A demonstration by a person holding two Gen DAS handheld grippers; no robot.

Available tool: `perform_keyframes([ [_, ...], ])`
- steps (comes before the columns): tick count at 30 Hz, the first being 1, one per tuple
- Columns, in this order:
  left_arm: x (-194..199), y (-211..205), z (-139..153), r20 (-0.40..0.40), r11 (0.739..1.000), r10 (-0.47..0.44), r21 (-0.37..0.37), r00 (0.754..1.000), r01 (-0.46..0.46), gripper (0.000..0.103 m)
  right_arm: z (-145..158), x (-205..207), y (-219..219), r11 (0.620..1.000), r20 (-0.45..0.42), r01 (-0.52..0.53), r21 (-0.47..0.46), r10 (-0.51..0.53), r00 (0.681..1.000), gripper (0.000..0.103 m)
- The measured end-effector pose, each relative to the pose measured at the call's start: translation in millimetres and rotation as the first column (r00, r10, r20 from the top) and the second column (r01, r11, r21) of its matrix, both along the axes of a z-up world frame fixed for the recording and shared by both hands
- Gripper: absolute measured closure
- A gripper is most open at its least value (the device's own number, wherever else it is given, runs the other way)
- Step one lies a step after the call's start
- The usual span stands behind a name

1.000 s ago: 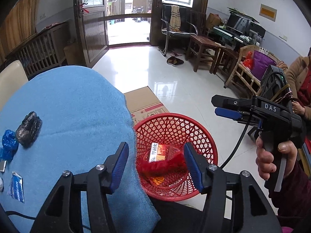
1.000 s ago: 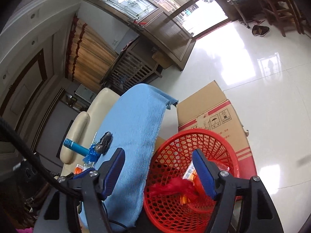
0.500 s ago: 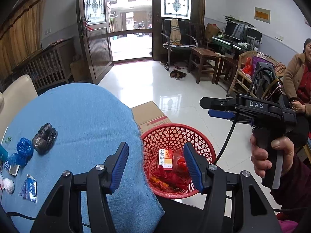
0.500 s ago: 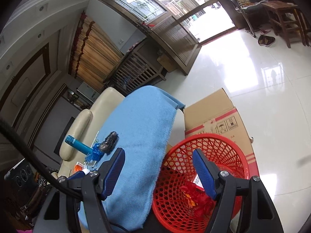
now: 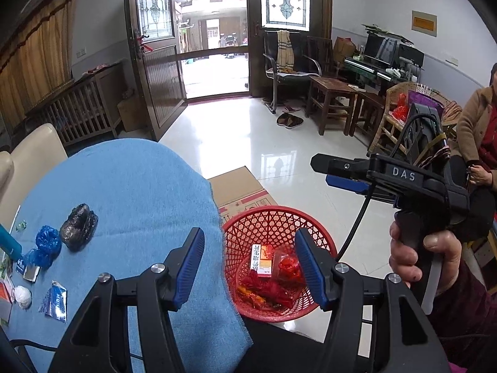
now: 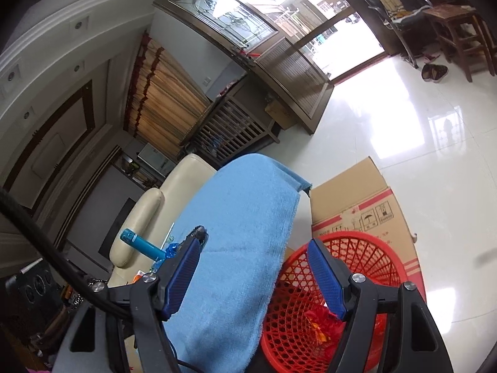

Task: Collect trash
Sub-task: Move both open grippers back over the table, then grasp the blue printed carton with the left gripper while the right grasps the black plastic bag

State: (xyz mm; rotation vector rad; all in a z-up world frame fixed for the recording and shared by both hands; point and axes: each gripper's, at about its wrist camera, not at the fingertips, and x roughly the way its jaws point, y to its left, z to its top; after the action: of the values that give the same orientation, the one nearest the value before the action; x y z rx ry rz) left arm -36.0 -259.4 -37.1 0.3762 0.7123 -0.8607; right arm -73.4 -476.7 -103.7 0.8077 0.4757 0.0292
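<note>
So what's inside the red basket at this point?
In the red basket lie a small white and orange carton and crumpled red wrappers. The open left tool hides its near side, and anything under the wrappers can't be seen.

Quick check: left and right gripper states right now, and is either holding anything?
Left gripper: open, holding nothing, above the red plastic mesh basket.
Right gripper: open, holding nothing.

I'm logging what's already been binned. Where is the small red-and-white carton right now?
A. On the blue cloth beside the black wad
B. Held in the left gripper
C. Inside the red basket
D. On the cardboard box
C: the carton lies inside the red basket among red wrappers; the left gripper is open and empty.
</note>
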Motion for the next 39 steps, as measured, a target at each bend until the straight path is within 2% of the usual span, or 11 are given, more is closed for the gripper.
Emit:
perform_keyframes([
  [6, -5, -10, -5, 0.022, 0.999, -0.034, 0.034, 0.999, 0.033, 0.042, -1, -3, -5, 1.000, 0.008, 0.024, -0.020, -0.024, 1.000, 0.028],
  [10, 2, 6, -7, 0.011, 1.000, -0.010, 0.025, 1.000, 0.010, 0.041, -12, 5, 1, 1.000, -0.037, 0.010, -0.012, -0.010, 0.999, 0.028],
  [14, 12, 62, -9, 0.028, 0.996, 0.093, -0.003, 0.995, -0.093, 0.041, -12, 20, 22, 0.998, -0.081, -0.047, -0.031, 0.044, 0.996, 0.028],
  [16, 21, 107, -17, 0.027, 0.981, 0.192, 0.002, 0.981, -0.192, 0.039, -7, 31, 40, 0.994, -0.097, -0.086, -0.070, 0.079, 0.992, 0.028],
  [18, 33, 157, -29, 0.005, 0.951, 0.308, 0.008, 0.951, -0.308, 0.039, -3, 48, 60, 0.987, -0.109, -0.138, -0.081, 0.129, 0.986, 0.028],
  [20, 40, 204, -39, 0.005, 0.906, 0.422, 0.018, 0.906, -0.422, 0.039, 0, 67, 82, 0.977, -0.127, -0.190, -0.095, 0.178, 0.976, 0.028],
  [24, 58, 295, -56, -0.033, 0.786, 0.618, 0.027, 0.786, -0.617, 0.039, 0, 119, 137, 0.944, -0.188, -0.311, -0.111, 0.287, 0.939, 0.028],
  [27, 73, 337, -57, -0.045, 0.711, 0.703, 0.021, 0.710, -0.702, 0.039, 0, 165, 179, 0.914, -0.222, -0.389, -0.113, 0.359, 0.907, 0.028],
  [29, 83, 354, -54, -0.040, 0.685, 0.728, 0.007, 0.685, -0.728, 0.039, 1, 193, 203, 0.899, -0.234, -0.423, -0.114, 0.389, 0.891, 0.028],
  [32, 98, 368, -52, -0.028, 0.665, 0.747, 0.001, 0.664, -0.747, 0.039, -1, 236, 232, 0.885, -0.253, -0.454, -0.107, 0.417, 0.873, 0.028],
  [39, 152, 404, -61, -0.125, 0.608, 0.787, -0.004, 0.604, -0.794, 0.039, -24, 329, 268, 0.894, -0.324, -0.447, 0.002, 0.424, 0.846, 0.028],
])
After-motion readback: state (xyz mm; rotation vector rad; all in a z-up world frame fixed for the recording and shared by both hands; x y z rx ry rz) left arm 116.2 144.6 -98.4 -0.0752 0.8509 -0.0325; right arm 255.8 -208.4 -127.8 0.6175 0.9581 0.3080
